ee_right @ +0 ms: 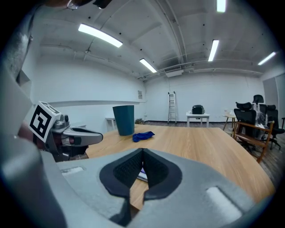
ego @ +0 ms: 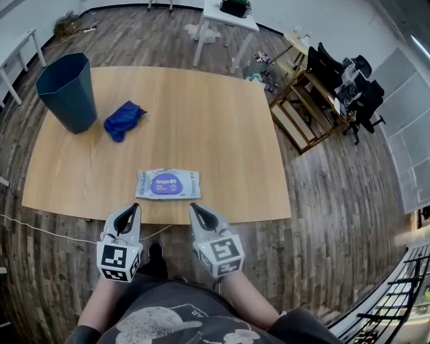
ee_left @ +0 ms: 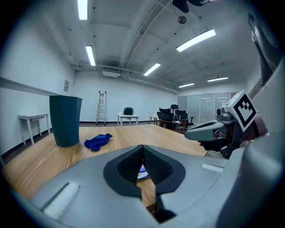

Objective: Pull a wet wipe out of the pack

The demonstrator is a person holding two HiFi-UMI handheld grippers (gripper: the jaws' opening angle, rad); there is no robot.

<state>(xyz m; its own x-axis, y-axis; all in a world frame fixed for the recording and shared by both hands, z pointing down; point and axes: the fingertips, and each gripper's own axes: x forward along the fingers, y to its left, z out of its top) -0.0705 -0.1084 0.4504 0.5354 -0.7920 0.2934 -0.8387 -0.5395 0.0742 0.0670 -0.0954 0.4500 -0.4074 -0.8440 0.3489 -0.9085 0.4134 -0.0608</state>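
Observation:
The wet wipe pack, white with a purple oval label, lies flat on the wooden table near its front edge. My left gripper hovers just short of that edge, below the pack's left part, jaws shut and empty. My right gripper is level with it, below the pack's right end, also shut on nothing. In the left gripper view a sliver of the pack shows past the closed jaws of the left gripper. In the right gripper view the pack peeks past the right gripper.
A tall teal bin stands at the table's far left, with a crumpled blue cloth beside it. A wooden shelf rack and black office chairs stand off to the right. A white table is at the back.

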